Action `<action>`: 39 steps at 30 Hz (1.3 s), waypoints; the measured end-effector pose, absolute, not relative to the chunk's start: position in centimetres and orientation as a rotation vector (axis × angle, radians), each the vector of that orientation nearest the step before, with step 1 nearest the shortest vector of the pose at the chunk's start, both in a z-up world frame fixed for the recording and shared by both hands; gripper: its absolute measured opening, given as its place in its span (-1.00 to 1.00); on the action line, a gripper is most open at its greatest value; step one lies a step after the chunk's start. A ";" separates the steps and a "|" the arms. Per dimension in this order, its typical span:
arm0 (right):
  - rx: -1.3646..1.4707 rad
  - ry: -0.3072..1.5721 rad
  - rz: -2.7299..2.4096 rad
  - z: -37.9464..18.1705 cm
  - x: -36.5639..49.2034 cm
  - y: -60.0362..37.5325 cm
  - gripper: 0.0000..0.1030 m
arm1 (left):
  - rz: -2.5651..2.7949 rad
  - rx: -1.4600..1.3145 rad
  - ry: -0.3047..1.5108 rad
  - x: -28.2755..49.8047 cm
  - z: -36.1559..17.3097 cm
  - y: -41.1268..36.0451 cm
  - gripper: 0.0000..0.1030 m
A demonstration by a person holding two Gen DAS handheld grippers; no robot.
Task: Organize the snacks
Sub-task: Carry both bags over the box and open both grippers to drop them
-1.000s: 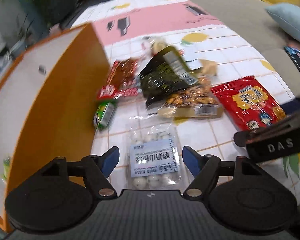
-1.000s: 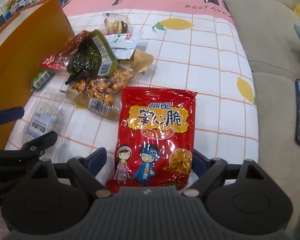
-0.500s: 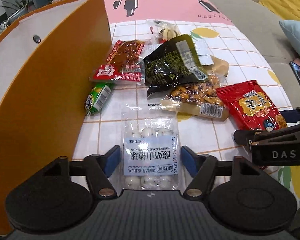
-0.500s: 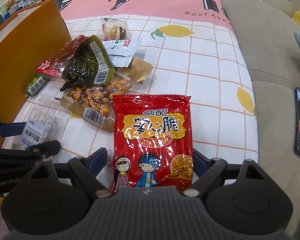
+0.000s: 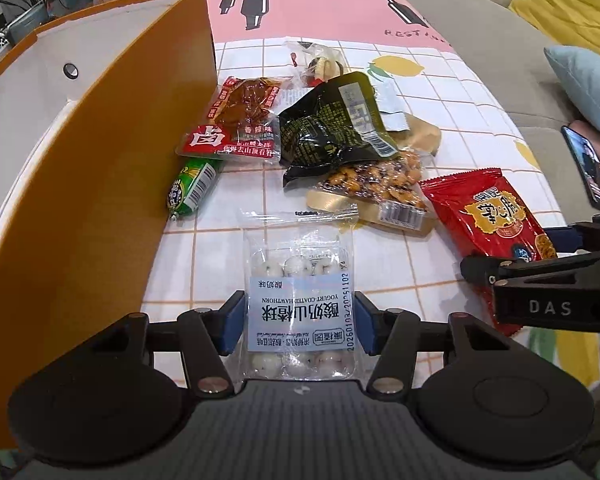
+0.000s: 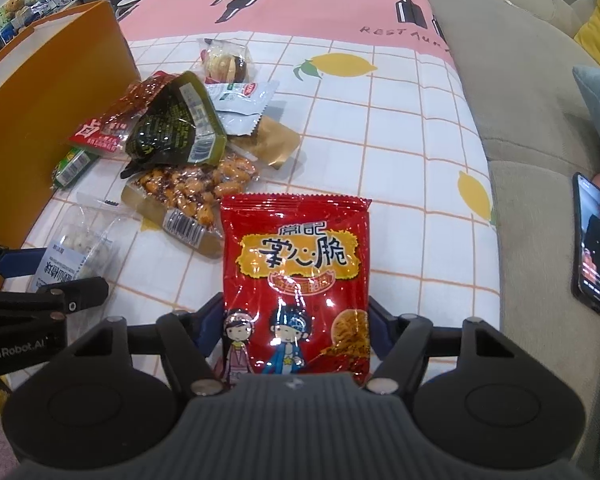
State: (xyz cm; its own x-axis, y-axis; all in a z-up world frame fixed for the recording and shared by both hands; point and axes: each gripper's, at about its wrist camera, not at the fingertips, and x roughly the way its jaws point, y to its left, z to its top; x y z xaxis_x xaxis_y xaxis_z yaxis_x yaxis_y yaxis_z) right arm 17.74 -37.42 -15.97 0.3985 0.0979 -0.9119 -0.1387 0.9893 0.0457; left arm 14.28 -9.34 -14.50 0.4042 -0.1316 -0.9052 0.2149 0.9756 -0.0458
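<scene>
My left gripper (image 5: 300,324) has its blue pads against both sides of a clear pack of white yogurt hawthorn balls (image 5: 300,300) lying on the tablecloth. My right gripper (image 6: 294,330) has its pads against both sides of a red crisp bag (image 6: 296,268). The red bag also shows in the left wrist view (image 5: 488,216), and the clear pack in the right wrist view (image 6: 72,256). An orange box (image 5: 80,168) stands to the left.
A pile of snacks lies ahead: a dark green pack (image 5: 332,124), a peanut pack (image 5: 376,192), a red meat pack (image 5: 240,120), a green sausage (image 5: 192,190), a small pastry (image 6: 224,62). A sofa (image 6: 520,80) and a phone (image 6: 594,240) are at right.
Both grippers have closed in on their packs: the left on the clear hawthorn pack, the right on the red bag. The left view has steadied and come nearer.
</scene>
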 end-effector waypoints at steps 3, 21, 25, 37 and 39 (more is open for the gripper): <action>-0.054 1.129 0.149 -15.0 16.9 -37.2 0.31 | -0.238 0.060 1.148 13.8 -13.3 -9.1 0.21; -0.044 0.911 0.344 -5.1 13.8 -31.9 0.31 | -0.328 -0.040 0.986 13.8 0.8 -1.7 0.22; -0.088 0.855 0.445 -2.1 14.9 -28.7 0.31 | -0.301 0.008 0.959 15.4 3.1 0.9 0.22; -0.432 0.889 0.790 -0.2 21.0 -15.2 0.31 | -0.220 0.129 1.187 23.9 -0.5 8.0 0.23; -0.514 0.910 0.828 -1.3 21.9 -13.2 0.31 | -0.211 0.179 1.232 24.8 -2.0 8.0 0.23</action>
